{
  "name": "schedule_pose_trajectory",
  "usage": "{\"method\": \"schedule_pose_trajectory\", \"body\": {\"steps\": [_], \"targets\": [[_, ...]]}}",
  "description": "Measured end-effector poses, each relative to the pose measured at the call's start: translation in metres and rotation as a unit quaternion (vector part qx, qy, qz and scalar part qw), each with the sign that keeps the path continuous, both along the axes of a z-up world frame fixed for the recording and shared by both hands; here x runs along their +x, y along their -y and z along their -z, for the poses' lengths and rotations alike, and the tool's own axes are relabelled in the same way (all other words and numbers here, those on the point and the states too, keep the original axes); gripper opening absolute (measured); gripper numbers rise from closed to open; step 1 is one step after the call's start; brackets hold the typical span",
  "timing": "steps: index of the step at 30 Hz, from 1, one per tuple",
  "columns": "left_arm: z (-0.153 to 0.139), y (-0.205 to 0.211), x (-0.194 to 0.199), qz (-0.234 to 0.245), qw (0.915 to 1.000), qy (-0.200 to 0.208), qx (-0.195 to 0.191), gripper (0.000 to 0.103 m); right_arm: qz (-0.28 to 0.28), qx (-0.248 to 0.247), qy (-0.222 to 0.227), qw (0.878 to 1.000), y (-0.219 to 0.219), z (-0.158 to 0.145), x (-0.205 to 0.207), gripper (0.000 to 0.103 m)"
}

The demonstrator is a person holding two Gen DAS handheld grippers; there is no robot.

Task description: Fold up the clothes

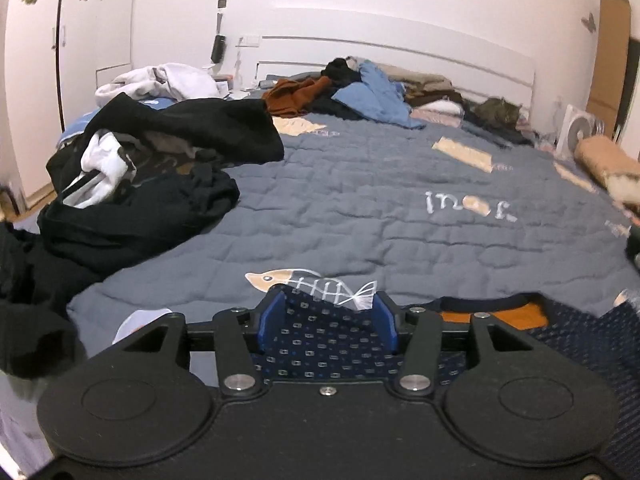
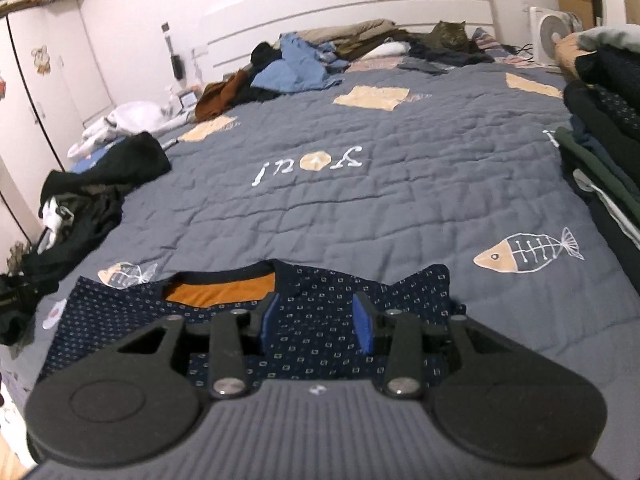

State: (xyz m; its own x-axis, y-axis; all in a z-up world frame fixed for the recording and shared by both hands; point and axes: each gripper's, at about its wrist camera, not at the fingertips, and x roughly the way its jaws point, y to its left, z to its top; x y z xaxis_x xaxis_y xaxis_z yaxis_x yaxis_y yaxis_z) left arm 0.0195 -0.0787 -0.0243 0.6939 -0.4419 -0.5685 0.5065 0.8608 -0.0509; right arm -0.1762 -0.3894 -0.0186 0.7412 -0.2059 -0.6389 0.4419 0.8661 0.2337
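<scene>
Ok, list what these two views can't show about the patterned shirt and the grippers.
- Patterned shirt: its lower part is hidden behind the gripper bodies in both views.
- Left gripper, right gripper: cloth shows between the fingers, but whether the pads press it cannot be told.
- Dark clothes pile: single garments cannot be told apart; left edge cuts it.

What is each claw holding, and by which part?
Cannot tell: left claw and right claw straddle the navy shirt either side of its collar, pads apart.
</scene>
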Motion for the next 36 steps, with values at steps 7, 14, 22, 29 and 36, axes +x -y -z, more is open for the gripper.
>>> {"method": "schedule_pose_trajectory", "body": {"steps": [7,14,22,29,36], "targets": [[0.011,0.003,0.012,-0.005,0.9995,-0.009,0.031,0.049,0.005,0.010,-0.016,1.000,0.010,0.018,0.002,0.039],[0.021,-0.001,0.027,-0.019,0.9990,-0.023,0.033,0.049,0.004,0.009,-0.018,1.000,0.017,0.019,0.006,0.039],[0.024,0.008,0.039,-0.009,0.9989,-0.016,0.043,0.049,0.009,0.008,-0.024,1.000,0.029,0.024,0.010,0.040],[0.033,0.012,0.049,-0.011,0.9980,-0.020,0.059,0.049,-0.001,-0.003,-0.039,0.999,0.038,0.032,0.019,0.040],[0.040,0.010,0.059,-0.009,0.9978,-0.042,0.050,0.049,0.000,0.006,-0.046,0.999,0.051,0.043,0.020,0.040]]}}
